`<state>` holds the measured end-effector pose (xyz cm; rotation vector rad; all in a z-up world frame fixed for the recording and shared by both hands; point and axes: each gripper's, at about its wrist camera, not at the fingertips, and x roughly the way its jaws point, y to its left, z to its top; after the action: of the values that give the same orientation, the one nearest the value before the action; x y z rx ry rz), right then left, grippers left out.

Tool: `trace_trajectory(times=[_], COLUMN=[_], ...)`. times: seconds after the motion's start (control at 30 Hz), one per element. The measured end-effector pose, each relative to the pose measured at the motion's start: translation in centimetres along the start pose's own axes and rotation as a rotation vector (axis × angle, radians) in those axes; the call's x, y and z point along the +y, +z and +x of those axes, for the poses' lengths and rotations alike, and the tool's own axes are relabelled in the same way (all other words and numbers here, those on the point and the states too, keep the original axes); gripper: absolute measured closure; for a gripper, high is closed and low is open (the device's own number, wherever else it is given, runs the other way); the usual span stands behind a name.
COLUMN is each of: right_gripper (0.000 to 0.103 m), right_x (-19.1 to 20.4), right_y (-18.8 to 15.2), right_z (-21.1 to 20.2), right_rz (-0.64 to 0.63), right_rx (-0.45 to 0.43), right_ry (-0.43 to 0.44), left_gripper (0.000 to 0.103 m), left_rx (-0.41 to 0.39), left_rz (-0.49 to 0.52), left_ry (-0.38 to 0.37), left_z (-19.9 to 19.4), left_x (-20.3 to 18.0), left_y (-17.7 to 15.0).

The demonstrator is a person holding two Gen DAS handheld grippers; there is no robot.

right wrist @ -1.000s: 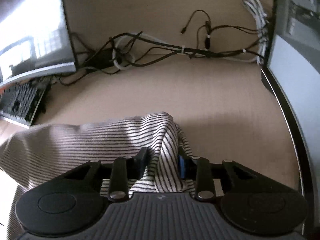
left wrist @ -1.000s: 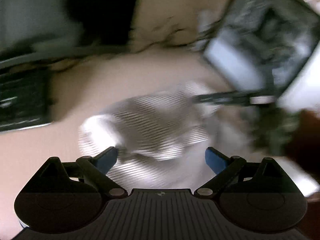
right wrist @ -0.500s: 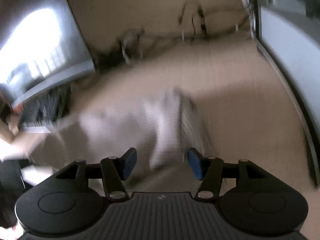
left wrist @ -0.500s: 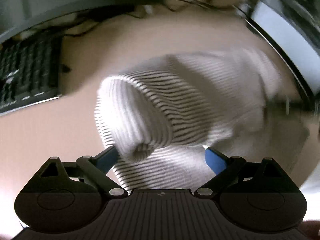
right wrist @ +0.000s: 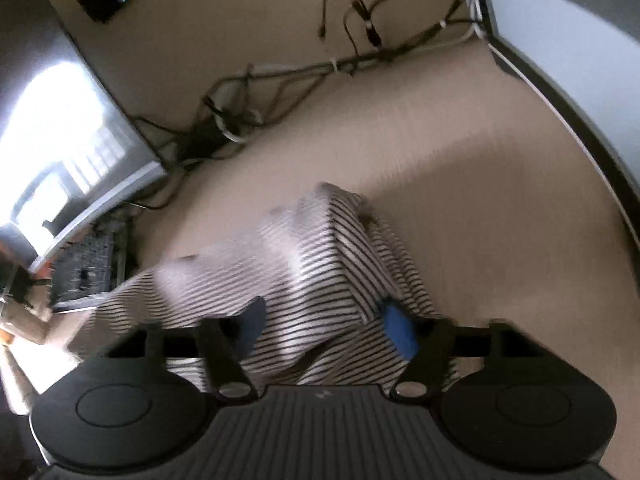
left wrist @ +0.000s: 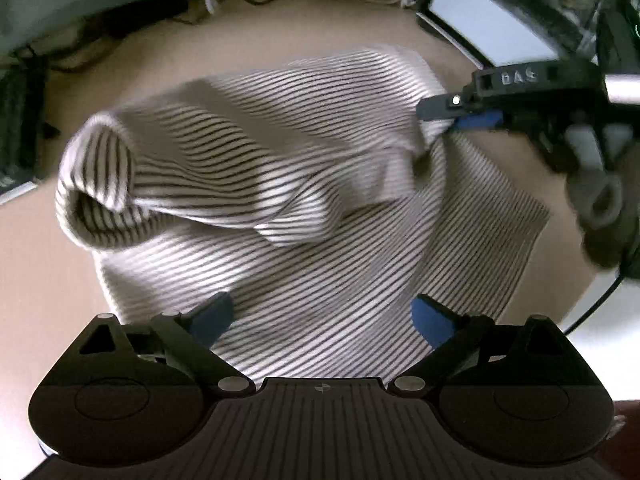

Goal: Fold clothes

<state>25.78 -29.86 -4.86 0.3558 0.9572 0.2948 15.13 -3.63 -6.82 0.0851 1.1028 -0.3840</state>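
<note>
A black-and-white striped garment (left wrist: 304, 200) lies crumpled on the tan desk, one part folded over into a bulging roll at the left. My left gripper (left wrist: 324, 316) is open, its blue pads wide apart just above the garment's near part. My right gripper (right wrist: 324, 328) is open too, its pads on either side of a raised fold of the striped cloth (right wrist: 320, 264) without pinching it. In the left wrist view the right gripper (left wrist: 460, 114) shows at the garment's far right edge.
Monitors stand at the right (left wrist: 488, 28) and left (right wrist: 68, 140) of the desk. A tangle of cables (right wrist: 304, 76) lies along the back. A keyboard (right wrist: 80, 268) sits at the left. Bare desk (right wrist: 500, 200) lies right of the garment.
My right gripper has opened and let go of the striped fold it was pinching. The left gripper has swung over the garment, which has dropped and spread on the desk.
</note>
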Motion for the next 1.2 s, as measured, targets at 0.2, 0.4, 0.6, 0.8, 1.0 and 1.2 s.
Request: trace_trajectory(times=[0.2,0.4,0.6,0.8,1.0,1.2], right_gripper=[0.077,0.076,0.072,0.071,0.043,0.026], right_x=[3.5,1.8,1.2,2.2,7.5,12.6], right_y=[2.9,2.3,2.5,5.8,7.4,6.7], right_z=[-1.1,2.8,0.7,-1.4,0.5,4.7], right_rz=[-0.213,-0.254,-0.284,-0.31,-0.502,-0.827], right_rx=[-0.127,-0.022,-0.037,-0.129,-0.109,0.034], right_ry=[0.038,-0.034,0.015,0.06,0.167,0.211], left_gripper=[0.004,0.004,0.004,0.004,0.004,0.004], left_rx=[-0.02,-0.02,-0.129,-0.271,-0.099,-0.137], left_rz=[-0.042,-0.074,-0.112,-0.165,-0.252,-0.179], left_ry=[0.123,0.104,-0.148,-0.155,-0.047,-0.021], left_z=[-0.2,-0.1,-7.1,-7.8,-0.2,0.5], left_x=[3.8,5.1,2.6,2.7,5.7,5.8], left_y=[0.4,0.3,0.1,4.6,5.4,4.6])
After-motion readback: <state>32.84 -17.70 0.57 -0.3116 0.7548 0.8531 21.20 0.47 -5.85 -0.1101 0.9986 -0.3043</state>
